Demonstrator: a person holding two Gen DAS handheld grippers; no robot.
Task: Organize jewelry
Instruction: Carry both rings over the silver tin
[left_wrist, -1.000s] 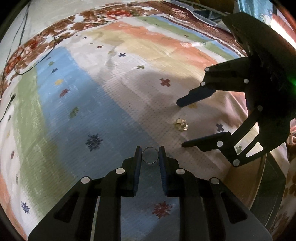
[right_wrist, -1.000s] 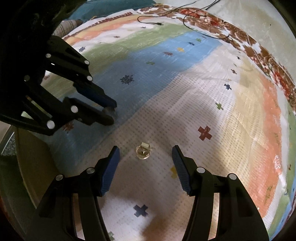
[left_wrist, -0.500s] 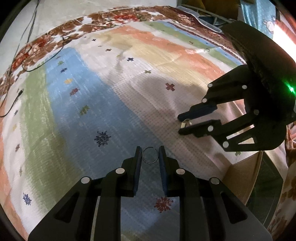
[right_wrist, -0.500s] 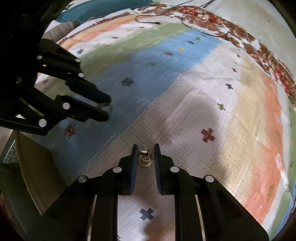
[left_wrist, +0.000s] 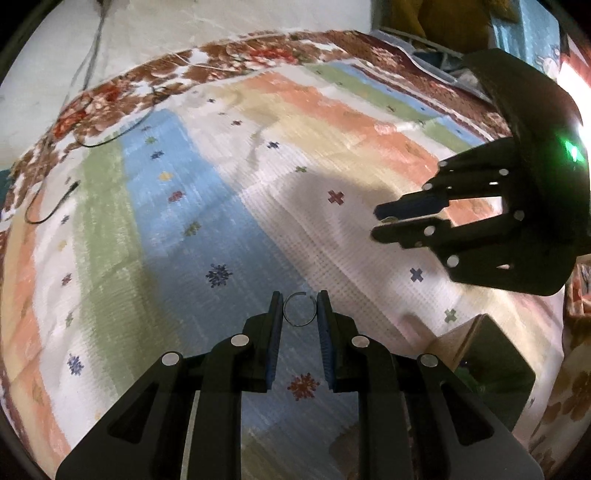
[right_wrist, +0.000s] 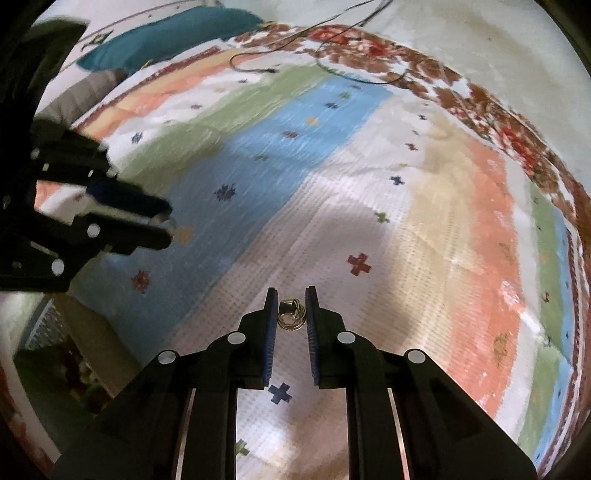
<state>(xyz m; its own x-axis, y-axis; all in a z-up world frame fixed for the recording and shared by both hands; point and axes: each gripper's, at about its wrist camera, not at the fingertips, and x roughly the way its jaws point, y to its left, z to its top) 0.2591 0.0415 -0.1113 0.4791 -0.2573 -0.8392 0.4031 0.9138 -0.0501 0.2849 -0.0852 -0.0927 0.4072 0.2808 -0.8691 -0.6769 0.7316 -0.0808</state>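
My left gripper is shut on a thin silver ring and holds it above the striped cloth. My right gripper is shut on a small gold ornament and holds it above the cloth. In the left wrist view the right gripper is at the right with a glint of gold between its fingertips. In the right wrist view the left gripper is at the left.
An open box with a tan rim stands at the lower right of the left wrist view and shows at the lower left of the right wrist view. Black cables lie at the cloth's far edge.
My right gripper closed on the gold ornament and lifted it off the cloth. My left gripper kept the ring and rose too.
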